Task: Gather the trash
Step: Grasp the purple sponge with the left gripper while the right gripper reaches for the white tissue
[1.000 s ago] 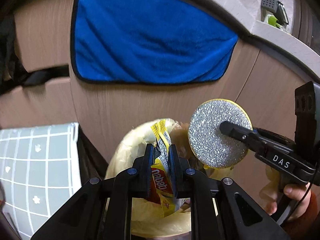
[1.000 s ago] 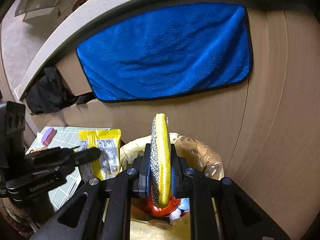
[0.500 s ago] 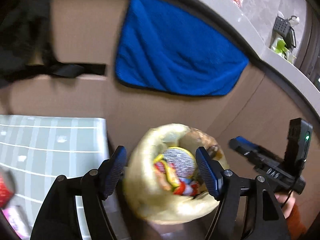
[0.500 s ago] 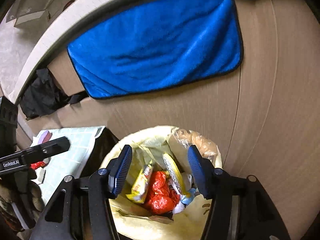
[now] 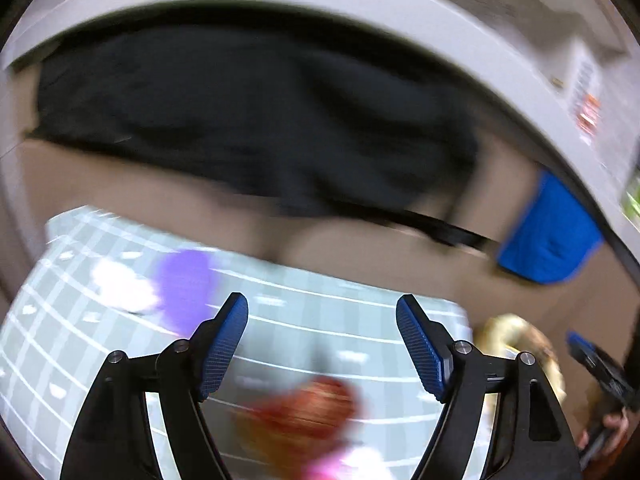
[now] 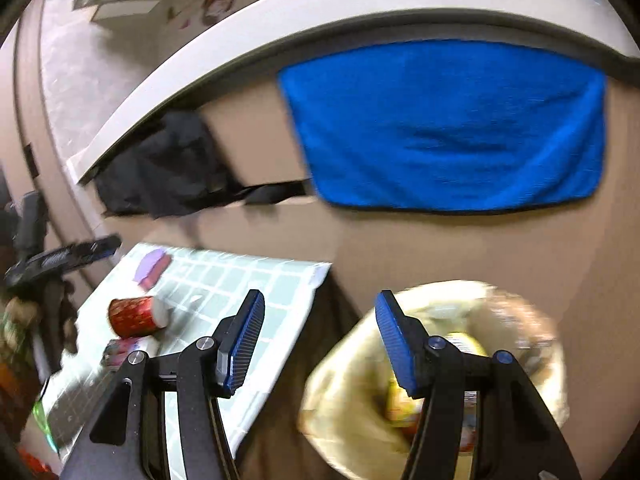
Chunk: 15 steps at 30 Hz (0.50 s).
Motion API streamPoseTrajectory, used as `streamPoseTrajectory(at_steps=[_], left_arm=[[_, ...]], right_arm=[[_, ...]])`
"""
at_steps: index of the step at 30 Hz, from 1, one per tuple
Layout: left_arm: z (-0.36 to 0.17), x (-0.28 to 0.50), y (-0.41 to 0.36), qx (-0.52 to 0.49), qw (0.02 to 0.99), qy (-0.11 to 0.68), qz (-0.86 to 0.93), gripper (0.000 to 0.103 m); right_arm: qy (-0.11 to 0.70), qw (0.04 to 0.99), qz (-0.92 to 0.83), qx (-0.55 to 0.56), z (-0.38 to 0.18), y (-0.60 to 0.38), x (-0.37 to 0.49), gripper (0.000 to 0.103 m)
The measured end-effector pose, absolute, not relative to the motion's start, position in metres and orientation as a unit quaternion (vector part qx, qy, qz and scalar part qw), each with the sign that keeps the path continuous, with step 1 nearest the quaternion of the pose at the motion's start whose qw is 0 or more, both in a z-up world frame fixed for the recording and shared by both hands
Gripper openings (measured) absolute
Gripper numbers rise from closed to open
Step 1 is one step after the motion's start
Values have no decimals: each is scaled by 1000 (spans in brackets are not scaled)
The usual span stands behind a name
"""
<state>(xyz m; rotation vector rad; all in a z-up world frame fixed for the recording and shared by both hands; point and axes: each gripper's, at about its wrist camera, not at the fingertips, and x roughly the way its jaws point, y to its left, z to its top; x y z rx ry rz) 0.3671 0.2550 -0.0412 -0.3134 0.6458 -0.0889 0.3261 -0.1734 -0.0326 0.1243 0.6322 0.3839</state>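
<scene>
Swung left off the lined bin [image 6: 436, 364] and onto the checked table [image 5: 312, 320]: left gripper [image 5: 322, 344], jaws just opened wide, nothing between them. On the table, from left: purple block [image 6: 152, 268], red cup [image 6: 138, 317] lying on its side, bare checked cloth out to the right edge. Past that edge, right gripper [image 6: 320, 340], spread and empty, over the gap. Wrappers down in the bin, far right, below the blue towel [image 6: 452, 128].
</scene>
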Motion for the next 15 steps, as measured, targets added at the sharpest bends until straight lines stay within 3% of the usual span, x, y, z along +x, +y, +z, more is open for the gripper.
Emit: streamPoseTrajectory(at_steps=[7,15], left_arm=[[-105,424,346,-248,889,384,-32,77],[-131,467,320,-163,891,424,-11,77]], right_arm=[[347,913,207,50,-51,-111,337,55],[374,901,220,18,-57,-69,345,55]])
